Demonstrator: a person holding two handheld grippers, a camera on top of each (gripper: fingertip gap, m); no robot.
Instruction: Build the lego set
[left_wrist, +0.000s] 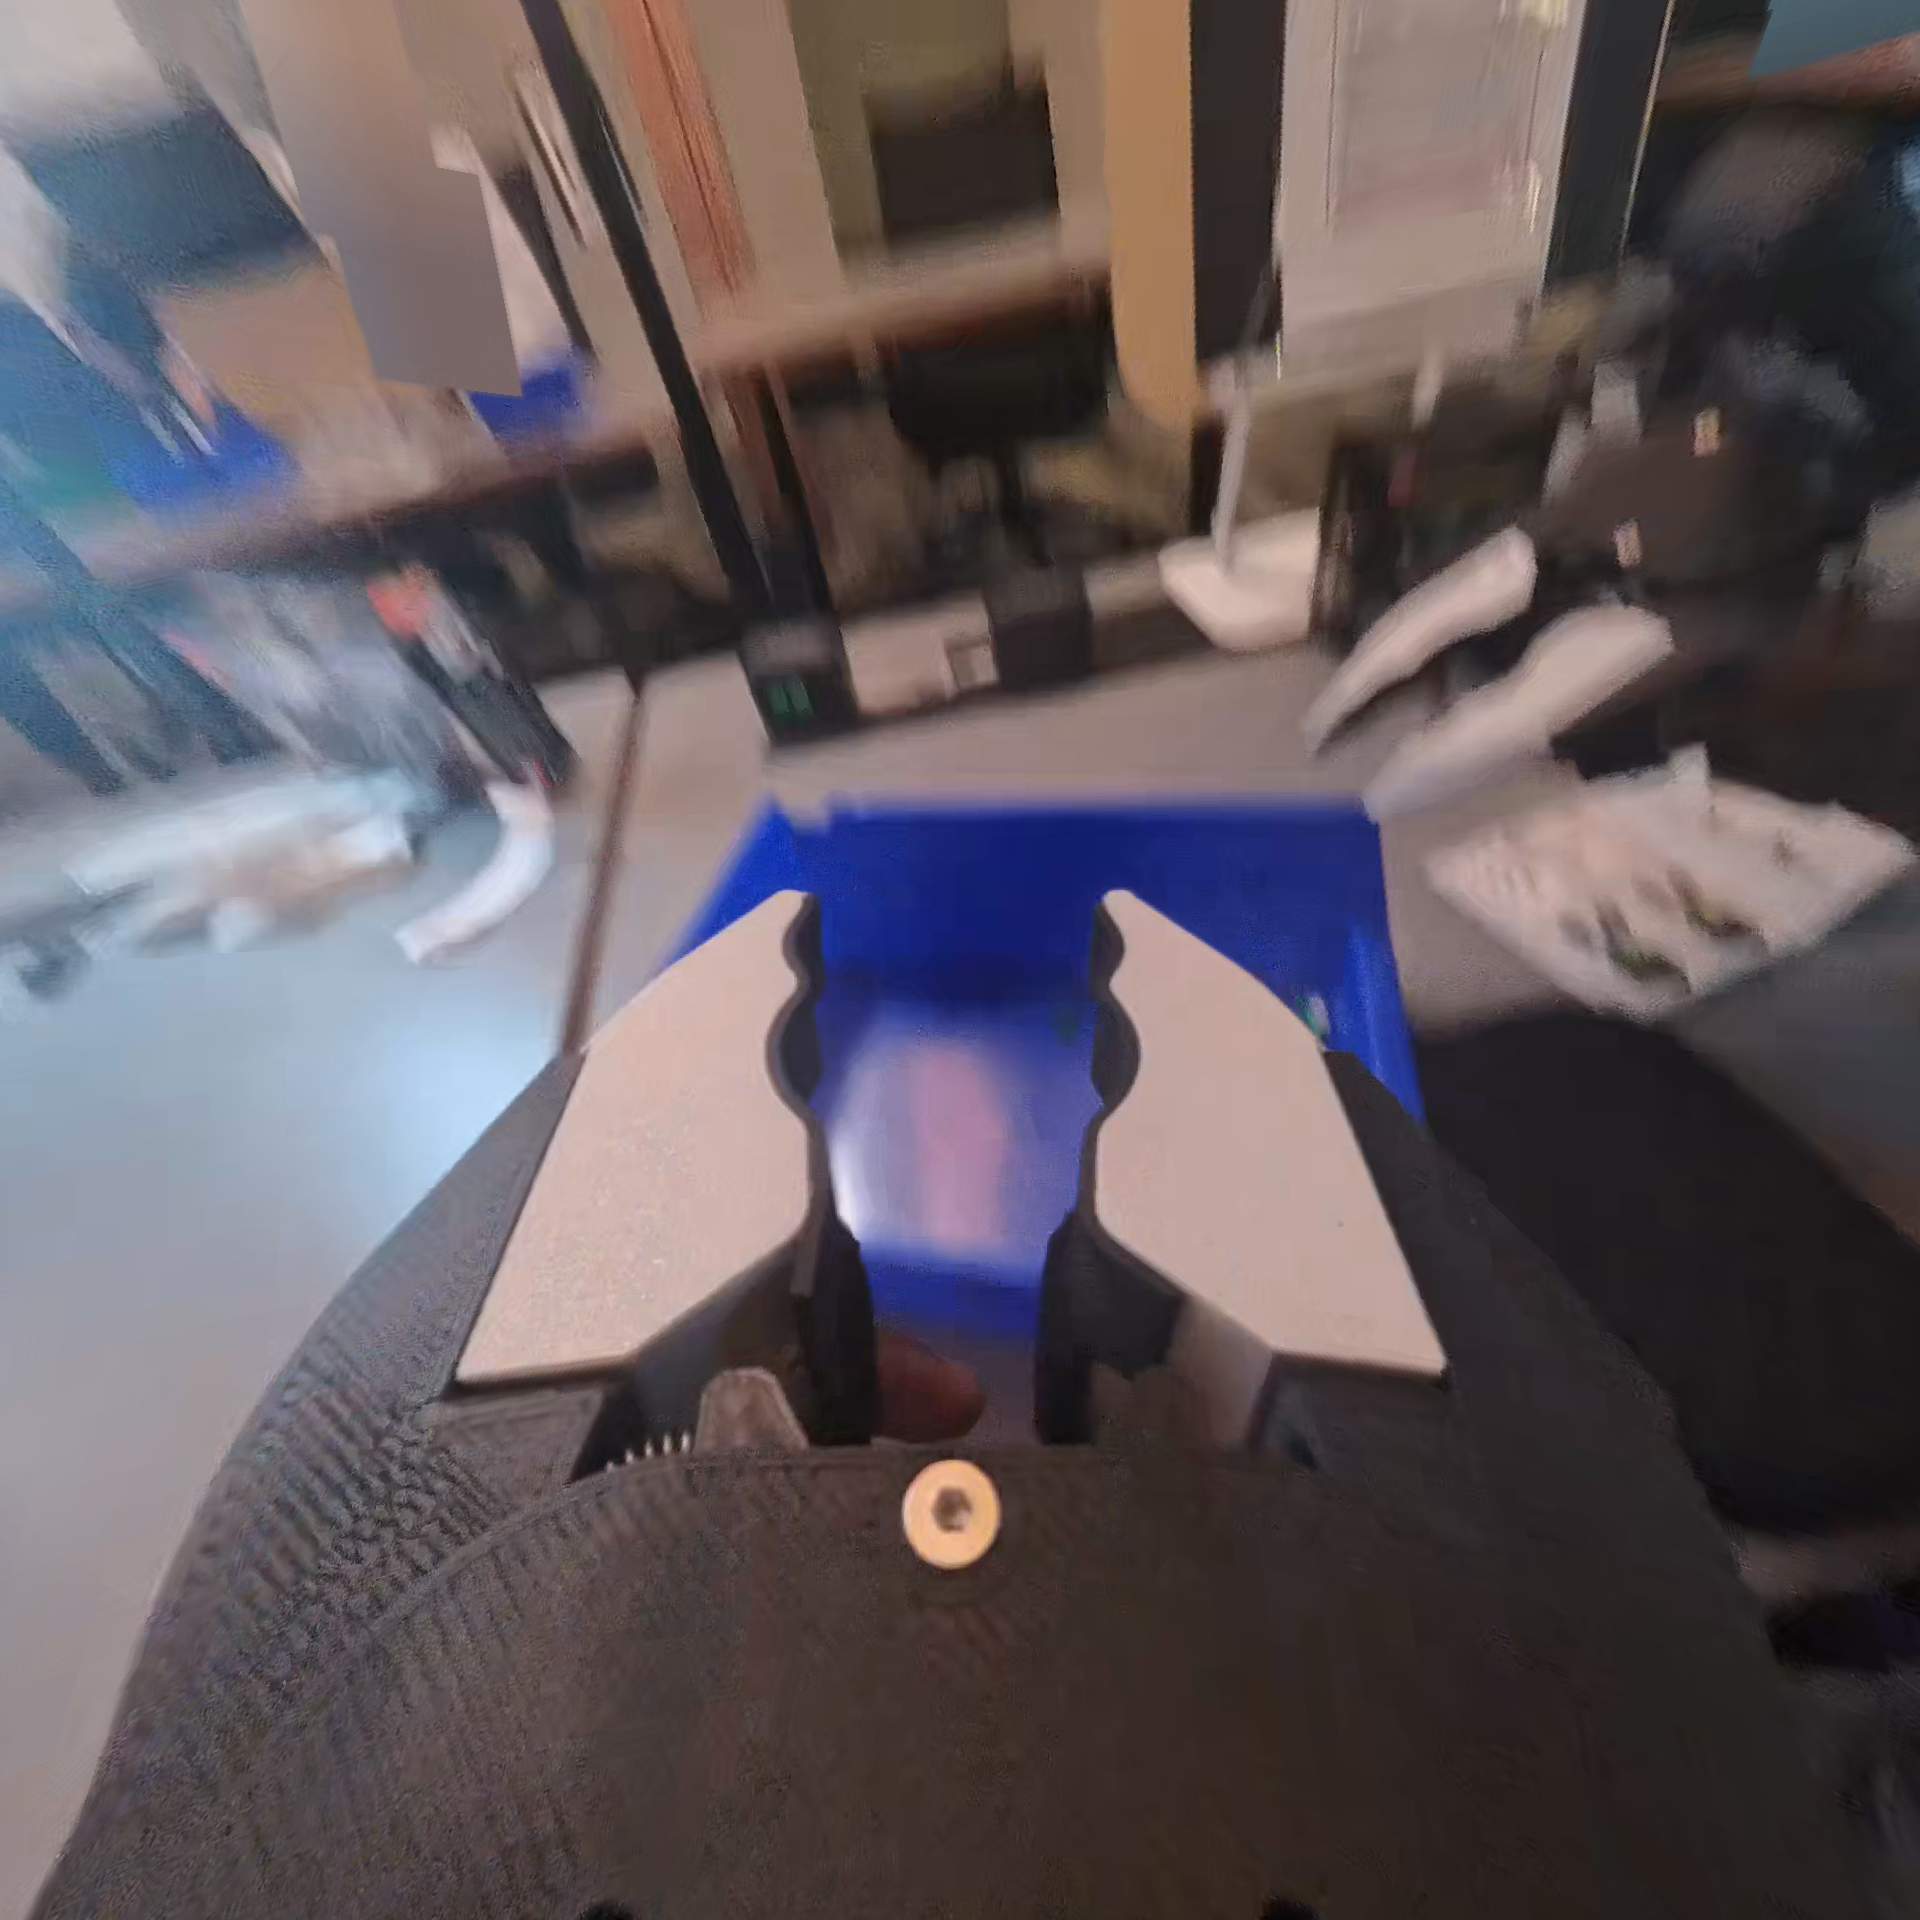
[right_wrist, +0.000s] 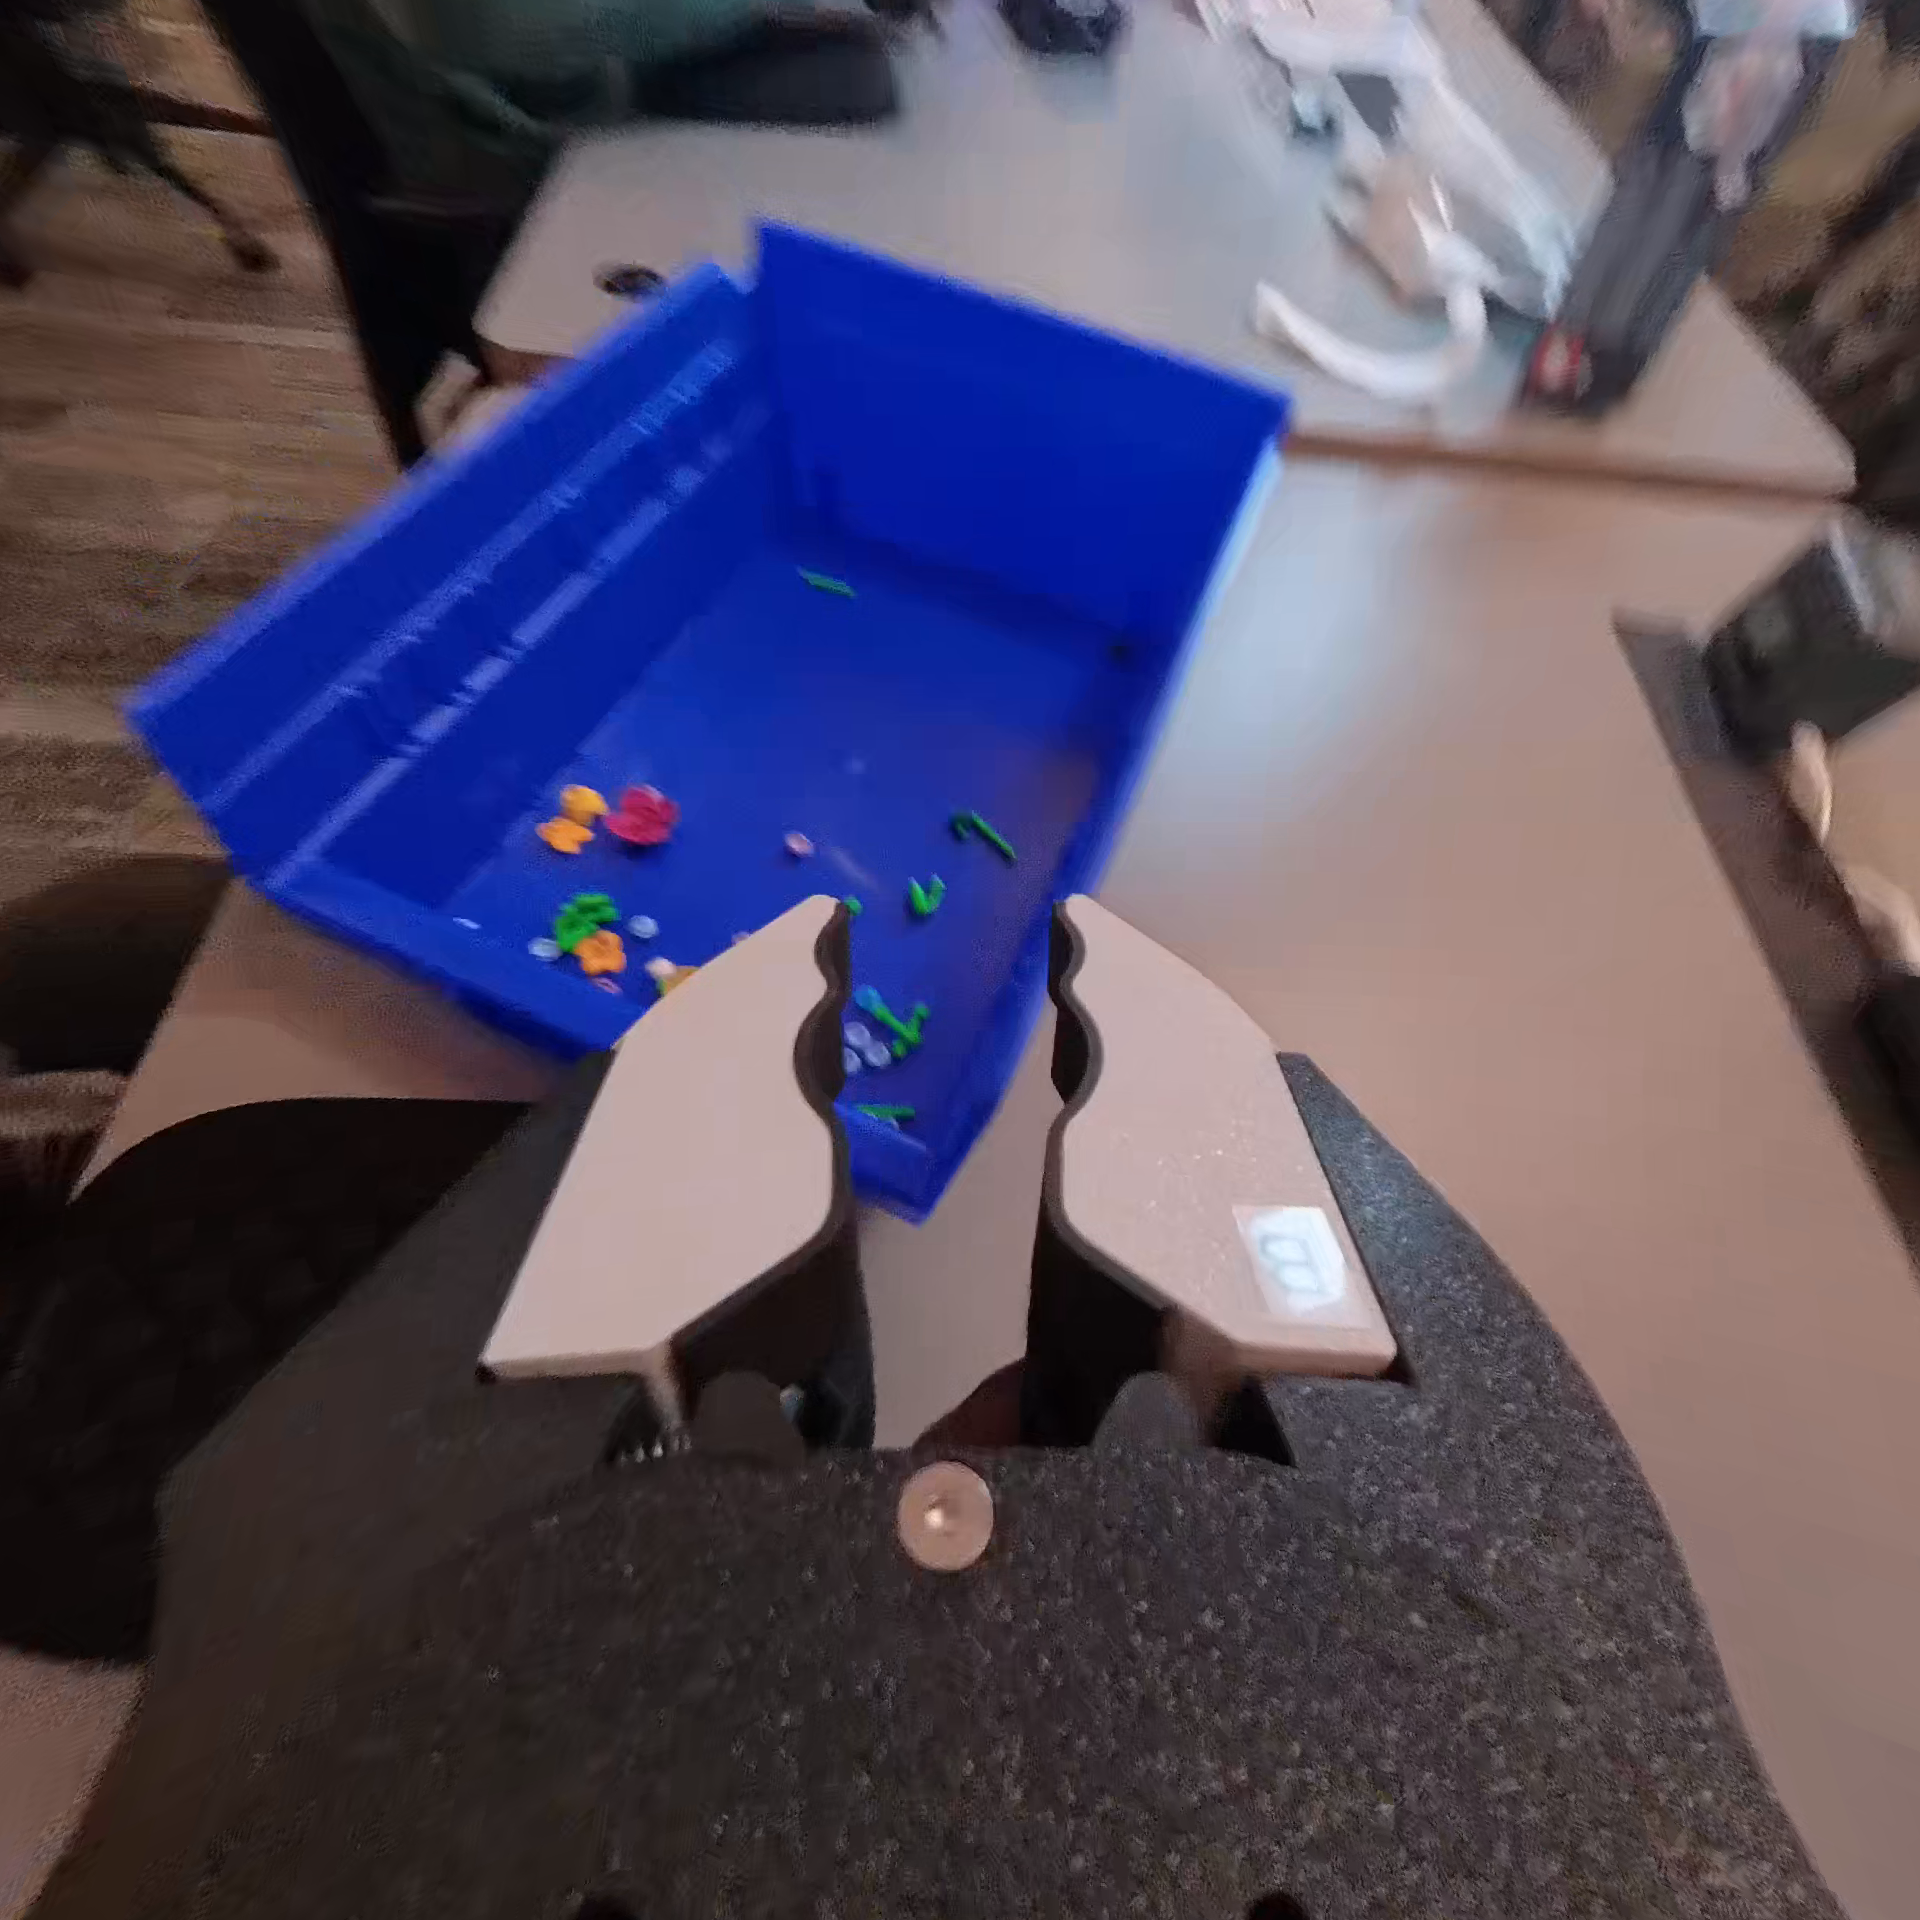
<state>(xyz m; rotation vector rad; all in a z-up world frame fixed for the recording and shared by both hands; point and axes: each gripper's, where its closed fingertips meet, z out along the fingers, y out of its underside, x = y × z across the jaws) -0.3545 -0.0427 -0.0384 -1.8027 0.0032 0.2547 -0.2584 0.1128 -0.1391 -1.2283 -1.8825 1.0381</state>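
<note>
both views motion-blurred. left gripper (left_wrist: 954, 914) jaws apart, empty, aimed into the blue bin (left_wrist: 1081, 852). right gripper (right_wrist: 948, 914) also spread, nothing between its fingers, hovering over the bin's (right_wrist: 997, 416) near corner. bin sits on the tan table (right_wrist: 1455, 831), near its edge.

lego pieces lie loose on the bin floor, none assembled: one pink flower (right_wrist: 641, 814), about three orange bits (right_wrist: 569, 821), roughly seven green stems (right_wrist: 982, 834), a few clear studs (right_wrist: 868, 1044). counts are rough because of blur. one bin, two grippers; a white sheet (left_wrist: 1662, 894) lies to the right in the left view.

risks: pieces are tiny and close together, so wide fingers could nudge neighbours or pinch two at once; flat studs may slip out; the bin wall could block a low approach; both grippers entering one bin could collide.
</note>
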